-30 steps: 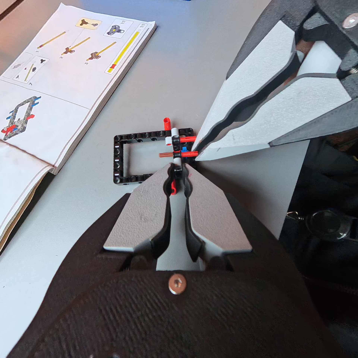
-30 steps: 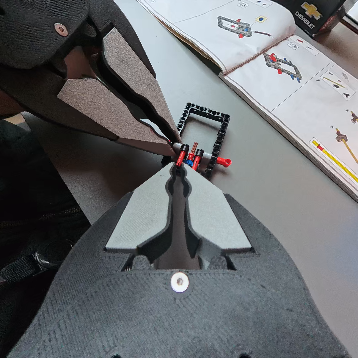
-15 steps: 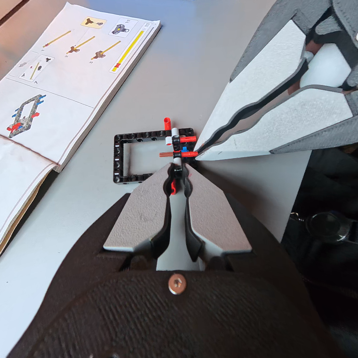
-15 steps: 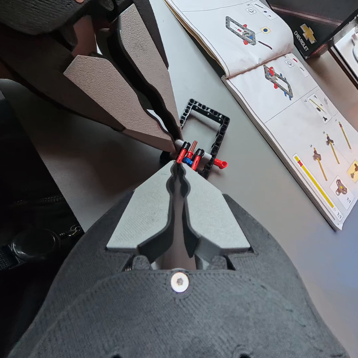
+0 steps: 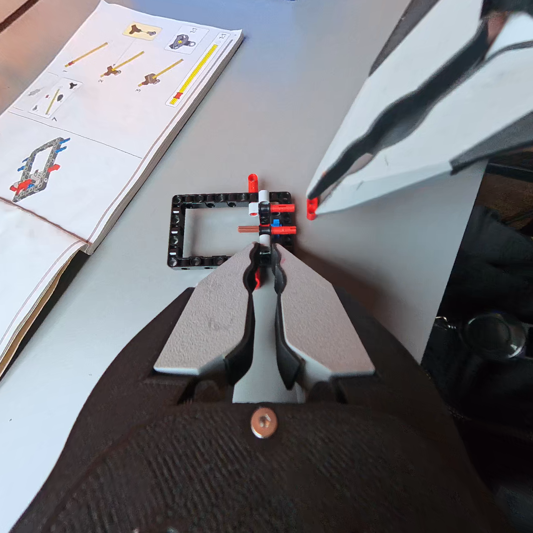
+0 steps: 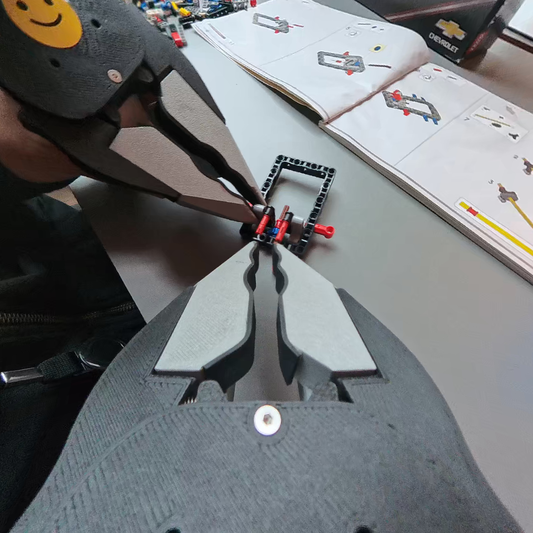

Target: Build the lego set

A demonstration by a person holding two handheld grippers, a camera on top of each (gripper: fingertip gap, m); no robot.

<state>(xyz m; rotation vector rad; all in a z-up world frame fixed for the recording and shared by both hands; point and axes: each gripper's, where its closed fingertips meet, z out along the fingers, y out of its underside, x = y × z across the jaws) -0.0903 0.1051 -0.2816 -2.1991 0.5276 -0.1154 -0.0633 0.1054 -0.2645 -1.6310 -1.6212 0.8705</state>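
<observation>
A black rectangular frame (image 5: pixel 176 230) lies flat on the grey table; it also shows in the right wrist view (image 6: pixel 326 184). A grey cross axle (image 5: pixel 264 199) with black connectors, two red pins (image 5: pixel 284 207), a brown axle (image 5: pixel 248 229) and a blue pin (image 5: pixel 276 222) sits across its right end. My left gripper (image 5: pixel 264 249) is shut on the near end of that axle assembly. My right gripper (image 6: pixel 264 248) is just right of the frame, shut on a small red piece (image 5: pixel 312 208) at its tips, a short gap from the red pins.
An open instruction booklet (image 5: pixel 101 115) lies left of the frame and shows in the right wrist view (image 6: pixel 403 101). A black box (image 6: pixel 450 31) and a pile of loose pieces (image 6: pixel 178 17) sit far back. The table edge and a black bag (image 5: pixel 490 317) are close on the right.
My right gripper has drawn back from the red pins to the right, and a small red piece now shows at its tips. My left gripper has kept its hold.
</observation>
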